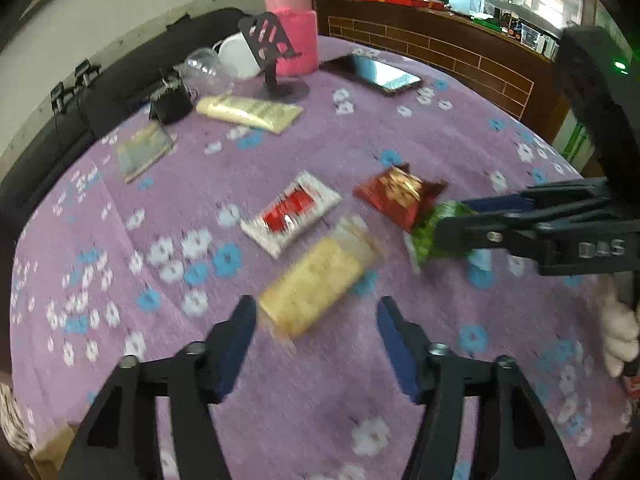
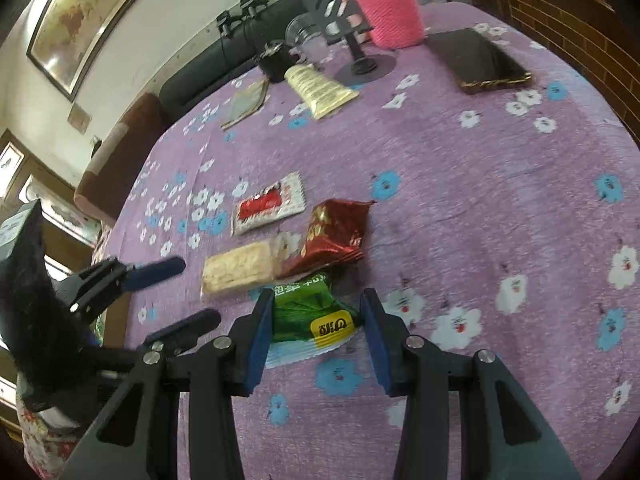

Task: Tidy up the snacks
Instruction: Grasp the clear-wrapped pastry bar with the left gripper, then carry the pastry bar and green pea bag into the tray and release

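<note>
Several snacks lie on a purple floral tablecloth. A yellow cracker pack lies just ahead of my left gripper, whose jaws stand apart with the pack's near end between the tips, unpressed. Beyond it are a red-and-white packet and a crumpled dark red packet. My right gripper is shut on a green snack packet, next to the dark red one.
At the far side stand a pink-sleeved jar, a black phone stand, a phone, a cream tube, a black cup and a flat pouch. A dark sofa lies behind the table.
</note>
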The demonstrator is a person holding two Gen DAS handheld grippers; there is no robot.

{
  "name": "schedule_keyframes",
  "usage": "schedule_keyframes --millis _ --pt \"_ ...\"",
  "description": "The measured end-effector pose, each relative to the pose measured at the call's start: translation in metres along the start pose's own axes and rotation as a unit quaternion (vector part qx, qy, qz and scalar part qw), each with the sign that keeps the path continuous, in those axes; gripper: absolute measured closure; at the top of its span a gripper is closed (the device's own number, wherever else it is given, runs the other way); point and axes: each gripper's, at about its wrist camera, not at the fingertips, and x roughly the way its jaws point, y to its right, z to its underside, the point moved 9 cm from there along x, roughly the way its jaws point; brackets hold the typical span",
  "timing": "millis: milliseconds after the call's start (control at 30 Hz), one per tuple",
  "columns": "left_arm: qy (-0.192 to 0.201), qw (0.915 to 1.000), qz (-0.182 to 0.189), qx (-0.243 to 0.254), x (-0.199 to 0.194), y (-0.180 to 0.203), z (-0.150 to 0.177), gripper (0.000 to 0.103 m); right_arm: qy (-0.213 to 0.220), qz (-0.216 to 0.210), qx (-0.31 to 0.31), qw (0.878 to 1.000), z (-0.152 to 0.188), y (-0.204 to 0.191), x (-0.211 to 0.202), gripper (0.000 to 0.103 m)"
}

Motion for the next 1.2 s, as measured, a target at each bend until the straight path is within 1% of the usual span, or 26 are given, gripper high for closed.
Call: schedule_keyframes --millis 33,100,167,200,267,333,400,467,500,533,667,733,900,1100,1200 --pt "0.000 1.0000 0.002 0.001 0.006 -0.001 -0.003 0.031 0.003 -0.001 0.004 1.000 -0.002 0.002 -0.002 0.061" --pt "-0.012 0.9999 0.009 0.005 0.022 -0.002 -0.006 0.031 0.006 -0.001 0.013 1.000 -0.004 0.008 -0.004 0.061" --pt "-0.022 0.9997 0.005 0.014 0.036 0.001 -0.007 0.031 0.003 -0.004 0.021 1.000 -0.004 0.011 -0.002 0.061" --pt "-0.015 0.9998 0.004 0.013 0.039 0.001 -0.009 0.031 0.002 -0.006 0.022 1.000 -0.004 0.010 -0.001 0.061" --pt "-0.016 0.9998 0.010 -0.002 0.042 -0.001 -0.014 0.031 0.002 -0.004 0.017 1.000 -0.004 0.009 0.000 0.061" --pt "-0.020 0.9997 0.007 -0.013 0.044 -0.003 -0.012 0.031 -0.001 -0.003 0.013 1.000 -0.003 0.008 0.002 0.061" --pt "-0.020 0.9996 0.009 -0.016 0.039 0.001 -0.008 0.043 -0.005 -0.004 0.014 1.000 -0.002 0.007 0.005 0.061" --pt "-0.022 0.9994 0.014 -0.022 0.032 0.006 -0.002 0.066 -0.010 -0.009 0.018 1.000 -0.001 0.008 0.006 0.061" --pt "-0.022 0.9993 0.017 -0.025 0.028 0.009 0.001 0.066 -0.013 -0.016 0.020 1.000 0.000 0.007 0.008 0.061" --pt "-0.021 0.9992 0.019 -0.027 0.026 0.011 0.004 0.068 -0.015 -0.022 0.021 0.999 0.001 0.006 0.009 0.061" --pt "-0.017 0.9978 0.034 -0.054 0.012 0.016 0.020 0.068 -0.040 -0.080 0.034 0.995 0.007 -0.006 0.017 0.061" --pt "-0.017 0.9967 0.040 -0.068 0.005 0.019 0.029 0.069 -0.047 -0.099 0.040 0.993 0.008 -0.010 0.018 0.061" --pt "-0.006 0.9952 0.040 -0.089 -0.016 0.025 0.046 0.069 -0.037 -0.100 0.040 0.994 0.006 -0.012 0.013 0.062" --pt "0.022 0.9917 0.035 -0.122 -0.043 0.024 0.060 0.069 -0.031 -0.111 0.023 0.993 0.007 -0.024 0.011 0.062" --pt "0.033 0.9905 0.026 -0.131 -0.054 0.027 0.068 0.068 -0.027 -0.119 0.013 0.992 0.008 -0.031 0.010 0.062"
